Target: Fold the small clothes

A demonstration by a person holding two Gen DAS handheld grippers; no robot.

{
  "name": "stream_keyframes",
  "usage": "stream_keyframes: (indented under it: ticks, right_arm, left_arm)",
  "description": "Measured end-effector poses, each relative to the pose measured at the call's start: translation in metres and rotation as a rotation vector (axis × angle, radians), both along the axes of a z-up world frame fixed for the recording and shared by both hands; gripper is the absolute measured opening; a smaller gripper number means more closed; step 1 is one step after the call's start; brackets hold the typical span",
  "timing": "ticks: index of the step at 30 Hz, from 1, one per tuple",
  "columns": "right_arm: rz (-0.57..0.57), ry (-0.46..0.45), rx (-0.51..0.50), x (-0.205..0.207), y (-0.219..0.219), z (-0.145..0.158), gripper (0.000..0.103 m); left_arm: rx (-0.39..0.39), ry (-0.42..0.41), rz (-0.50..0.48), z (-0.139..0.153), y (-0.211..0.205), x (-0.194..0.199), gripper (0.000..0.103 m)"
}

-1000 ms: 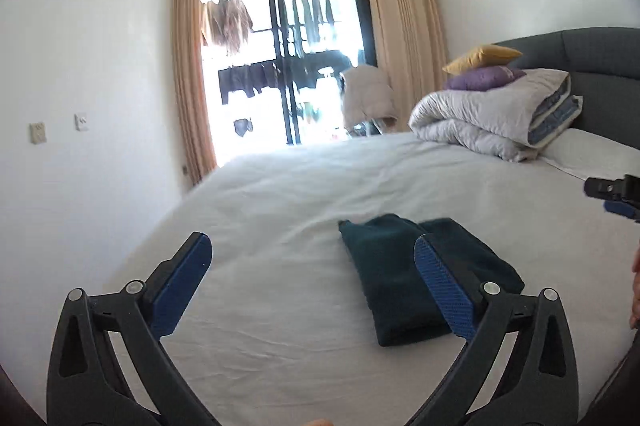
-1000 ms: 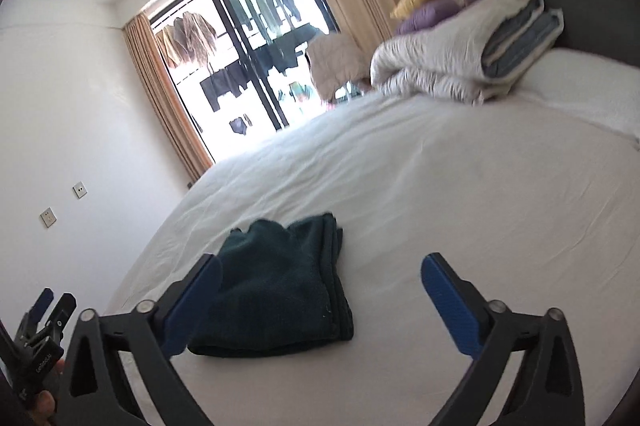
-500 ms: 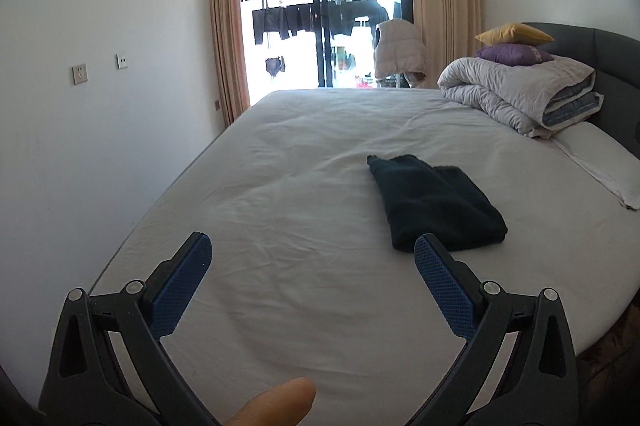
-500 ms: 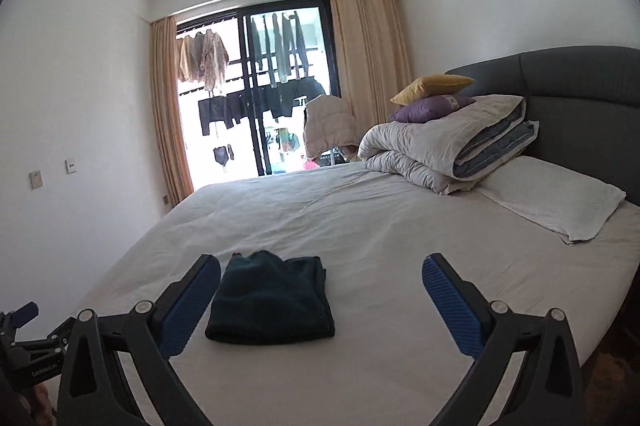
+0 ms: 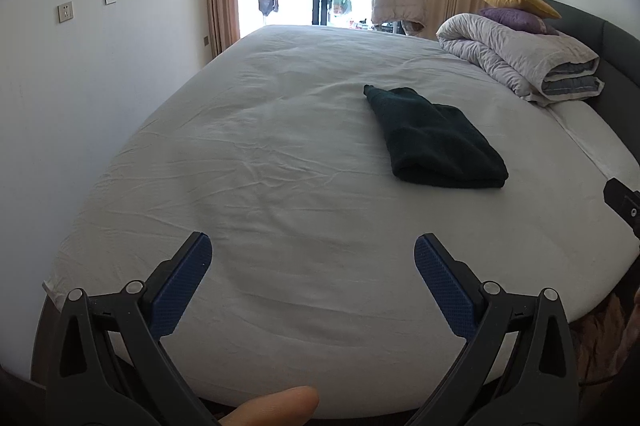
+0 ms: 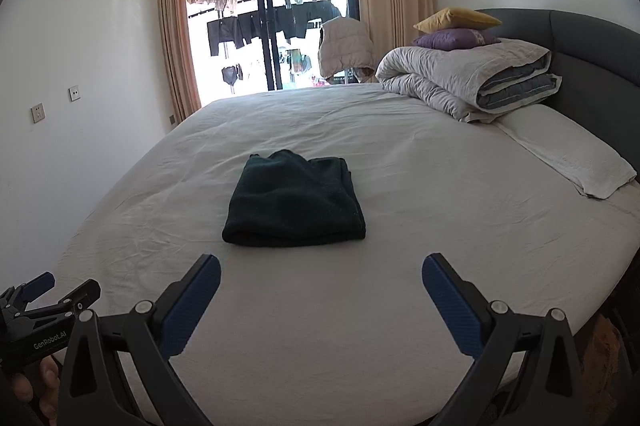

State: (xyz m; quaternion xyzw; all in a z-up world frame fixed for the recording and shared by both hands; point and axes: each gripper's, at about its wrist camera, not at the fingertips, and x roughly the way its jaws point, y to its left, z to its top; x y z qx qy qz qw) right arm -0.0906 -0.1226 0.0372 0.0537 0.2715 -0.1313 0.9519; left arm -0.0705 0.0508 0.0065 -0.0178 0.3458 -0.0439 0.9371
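Observation:
A dark green garment (image 5: 436, 141) lies folded into a thick rectangle on the white bed sheet (image 5: 280, 153); it also shows in the right wrist view (image 6: 294, 201), mid-bed. My left gripper (image 5: 312, 258) is open and empty, held above the near part of the bed, well short and left of the garment. My right gripper (image 6: 320, 276) is open and empty, just in front of the garment's near edge. The left gripper also shows at the lower left of the right wrist view (image 6: 48, 288).
A rolled grey duvet (image 6: 468, 77) with purple and yellow cushions lies at the far right by the dark headboard (image 6: 592, 65). A white pillow (image 6: 568, 149) lies beside it. A white wall (image 5: 80, 65) runs along the left. Window and hanging clothes (image 6: 272, 5) stand beyond.
Both grippers have drawn back from the folded garment toward the foot of the bed. The garment lies still.

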Motion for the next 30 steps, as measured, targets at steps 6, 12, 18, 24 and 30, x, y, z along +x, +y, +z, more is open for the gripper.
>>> stream_keyframes:
  ticks: [6,12,18,24,30]
  right_arm:
    - [0.015,0.076,0.013,0.007,0.014,-0.023,0.103]
    - [0.018,0.144,0.031,0.009,0.024,-0.049,0.103]
    - [0.041,0.172,0.036,0.011,0.036,-0.059,0.103]
    - [0.025,0.167,0.043,0.010,0.031,-0.059,0.103]
    - [0.009,0.177,0.057,0.006,0.022,-0.064,0.103]
  left_arm:
    - [-0.010,0.031,0.004,-0.016,0.004,0.017,0.103]
    - [-0.017,0.073,0.002,-0.041,0.012,0.028,0.103]
    - [-0.024,0.104,0.013,-0.060,0.021,0.033,0.103]
    - [-0.020,0.115,0.014,-0.065,0.020,0.037,0.103]
    - [-0.006,0.121,0.001,-0.066,0.010,0.038,0.103]
